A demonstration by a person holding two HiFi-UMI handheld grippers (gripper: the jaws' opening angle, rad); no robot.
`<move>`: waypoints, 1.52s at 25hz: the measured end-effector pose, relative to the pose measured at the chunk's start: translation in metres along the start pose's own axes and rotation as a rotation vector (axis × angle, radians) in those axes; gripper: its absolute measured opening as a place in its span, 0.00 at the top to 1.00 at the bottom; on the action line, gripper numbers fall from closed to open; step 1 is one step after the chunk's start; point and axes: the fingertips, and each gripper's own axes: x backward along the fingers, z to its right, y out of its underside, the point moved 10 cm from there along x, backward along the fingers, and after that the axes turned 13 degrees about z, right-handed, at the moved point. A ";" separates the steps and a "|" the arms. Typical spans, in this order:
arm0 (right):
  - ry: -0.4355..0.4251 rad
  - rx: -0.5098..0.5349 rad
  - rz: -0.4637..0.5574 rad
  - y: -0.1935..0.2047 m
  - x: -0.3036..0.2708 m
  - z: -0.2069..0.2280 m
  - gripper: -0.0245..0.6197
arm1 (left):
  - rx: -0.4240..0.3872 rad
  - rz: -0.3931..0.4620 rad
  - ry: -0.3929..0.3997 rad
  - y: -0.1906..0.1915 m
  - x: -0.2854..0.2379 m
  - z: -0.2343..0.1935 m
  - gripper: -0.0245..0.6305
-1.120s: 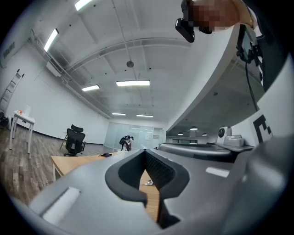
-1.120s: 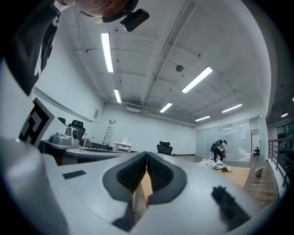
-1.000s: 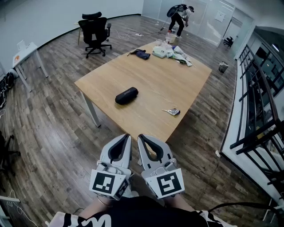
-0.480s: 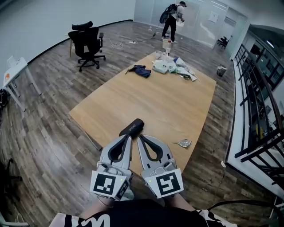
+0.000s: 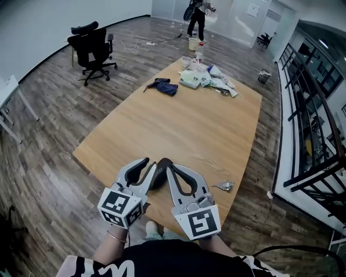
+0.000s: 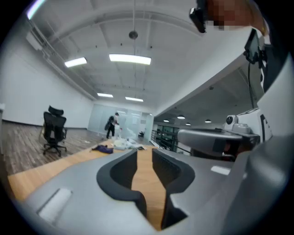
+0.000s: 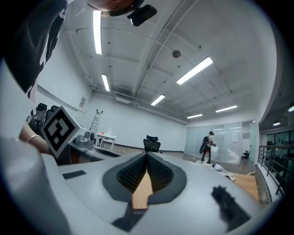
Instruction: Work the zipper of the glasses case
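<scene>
The black glasses case point(image 5: 164, 161) lies near the front edge of the wooden table point(image 5: 205, 130). My two grippers cover most of it in the head view. The left gripper point(image 5: 152, 164) is tilted to the left just over the case's near end. Its jaws are opening, and through the narrow gap in the left gripper view point(image 6: 144, 152) only bare table shows. My right gripper point(image 5: 169, 166) is beside it with its tips together, shut on nothing point(image 7: 147, 155). A dark part of the case point(image 7: 132, 216) shows under its jaws.
A crumpled silver wrapper point(image 5: 223, 186) lies on the table to the right of the grippers. A dark cloth point(image 5: 162, 86) and a heap of bags and packets point(image 5: 208, 78) sit at the far end. An office chair point(image 5: 89, 46) stands far left, a person point(image 5: 197, 13) beyond, and a railing point(image 5: 308, 124) along the right.
The table and case have come much closer; the case is now right under the gripper tips. The left gripper has tilted leftward and its jaws have parted slightly.
</scene>
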 end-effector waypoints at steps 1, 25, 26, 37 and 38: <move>0.004 0.001 -0.005 0.002 -0.001 0.004 0.95 | 0.037 -0.063 0.024 0.008 -0.008 -0.009 0.76; 0.072 -0.045 -0.044 0.027 0.002 0.055 0.95 | 0.212 -0.840 0.357 0.153 -0.103 -0.039 0.34; 0.072 -0.049 -0.042 0.027 0.002 0.056 0.95 | 0.199 -0.855 0.367 0.155 -0.104 -0.032 0.34; 0.097 -0.065 -0.007 0.026 0.007 0.066 0.95 | -0.226 -1.028 0.422 0.191 -0.102 -0.001 0.42; 0.097 -0.065 -0.006 0.026 0.007 0.067 0.95 | -0.232 -1.022 0.424 0.191 -0.102 0.000 0.42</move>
